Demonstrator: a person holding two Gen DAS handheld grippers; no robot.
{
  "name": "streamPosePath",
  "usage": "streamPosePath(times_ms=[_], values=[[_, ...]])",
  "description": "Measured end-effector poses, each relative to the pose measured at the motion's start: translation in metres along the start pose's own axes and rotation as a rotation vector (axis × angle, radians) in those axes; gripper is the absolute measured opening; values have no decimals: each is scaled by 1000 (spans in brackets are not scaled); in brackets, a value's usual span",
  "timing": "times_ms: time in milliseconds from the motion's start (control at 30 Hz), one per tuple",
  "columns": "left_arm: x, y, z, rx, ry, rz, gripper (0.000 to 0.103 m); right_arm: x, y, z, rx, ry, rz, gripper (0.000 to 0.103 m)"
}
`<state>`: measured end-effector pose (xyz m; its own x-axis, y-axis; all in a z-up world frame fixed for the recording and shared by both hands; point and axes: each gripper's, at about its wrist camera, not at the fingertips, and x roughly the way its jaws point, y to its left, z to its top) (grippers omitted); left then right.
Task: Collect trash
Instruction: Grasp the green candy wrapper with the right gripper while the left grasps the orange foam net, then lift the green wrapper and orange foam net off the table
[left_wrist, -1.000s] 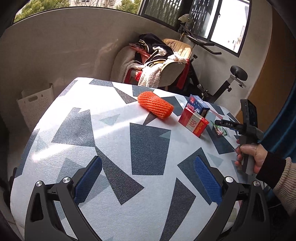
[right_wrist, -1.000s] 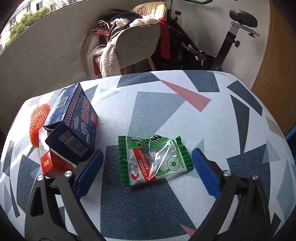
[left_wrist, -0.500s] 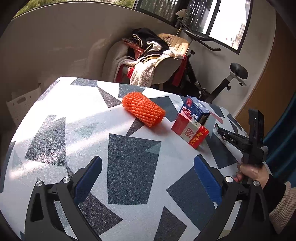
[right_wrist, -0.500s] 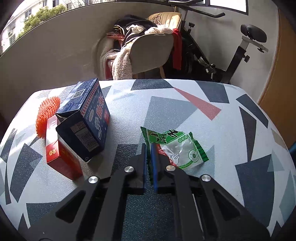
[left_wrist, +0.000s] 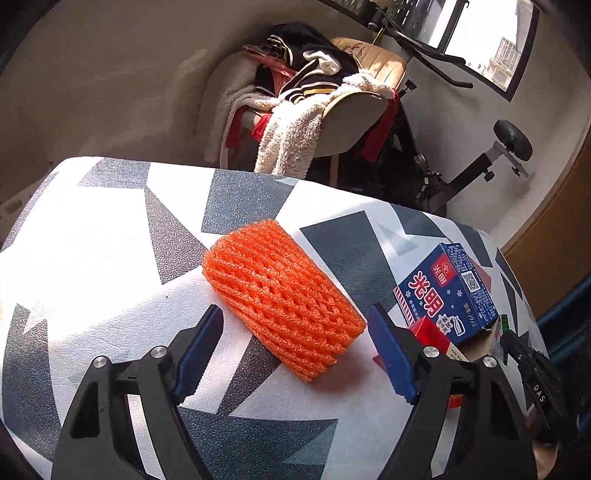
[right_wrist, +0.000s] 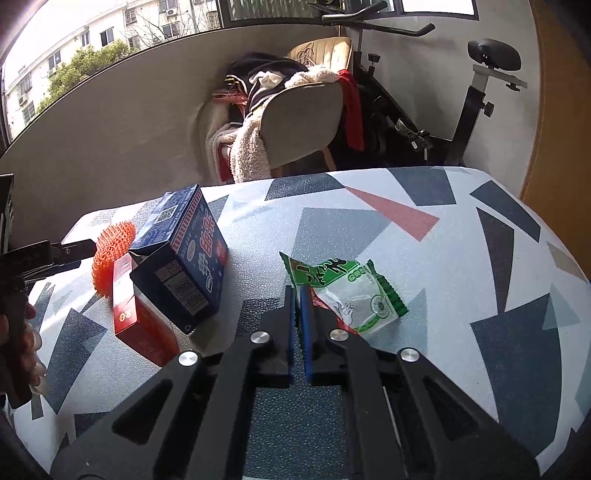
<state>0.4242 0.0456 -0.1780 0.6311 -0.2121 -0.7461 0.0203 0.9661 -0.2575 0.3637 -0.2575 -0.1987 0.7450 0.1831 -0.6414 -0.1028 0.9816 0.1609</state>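
Observation:
An orange foam net sleeve (left_wrist: 280, 299) lies on the patterned table (left_wrist: 110, 258). It sits between the fingers of my left gripper (left_wrist: 293, 310), whose jaws are closing on either side of it without visibly squeezing it. A green and clear snack wrapper (right_wrist: 354, 291) lies on the table in the right wrist view. My right gripper (right_wrist: 297, 291) is shut on the wrapper's left edge. A blue milk carton (right_wrist: 181, 258) leans on a red box (right_wrist: 136, 317) just left of the right gripper. The orange net (right_wrist: 110, 247) shows behind them.
The blue carton (left_wrist: 447, 291) and red box (left_wrist: 432, 332) stand close to the right of my left gripper. A chair (right_wrist: 299, 122) piled with clothes and an exercise bike (right_wrist: 469, 110) stand beyond the table's far edge. A hand (right_wrist: 22, 332) holds the left gripper.
My left gripper has travelled forward to the orange net and its jaws have narrowed around it. My right gripper went from wide open over the wrapper to shut on its left edge.

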Motion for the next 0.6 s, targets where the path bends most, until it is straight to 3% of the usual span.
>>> streamPosePath(times_ms=[100, 167, 200, 233, 433, 600], values=[[19, -3, 5, -12, 6, 48, 66, 2, 1, 0, -4, 9, 1, 8], [26, -13, 4, 69, 15, 90, 46, 2, 2, 0, -11, 12, 6, 7], [25, -17, 3, 101, 9, 117, 25, 2, 2, 0, -11, 11, 11, 7], [21, -18, 2, 112, -8, 124, 19, 2, 2, 0, -9, 9, 13, 7], [-27, -14, -15, 115, -39, -15, 16, 0, 2, -1, -10, 3, 6, 8], [-86, -9, -41, 129, -78, -75, 16, -16, 10, 2, -38, -11, -17, 7]])
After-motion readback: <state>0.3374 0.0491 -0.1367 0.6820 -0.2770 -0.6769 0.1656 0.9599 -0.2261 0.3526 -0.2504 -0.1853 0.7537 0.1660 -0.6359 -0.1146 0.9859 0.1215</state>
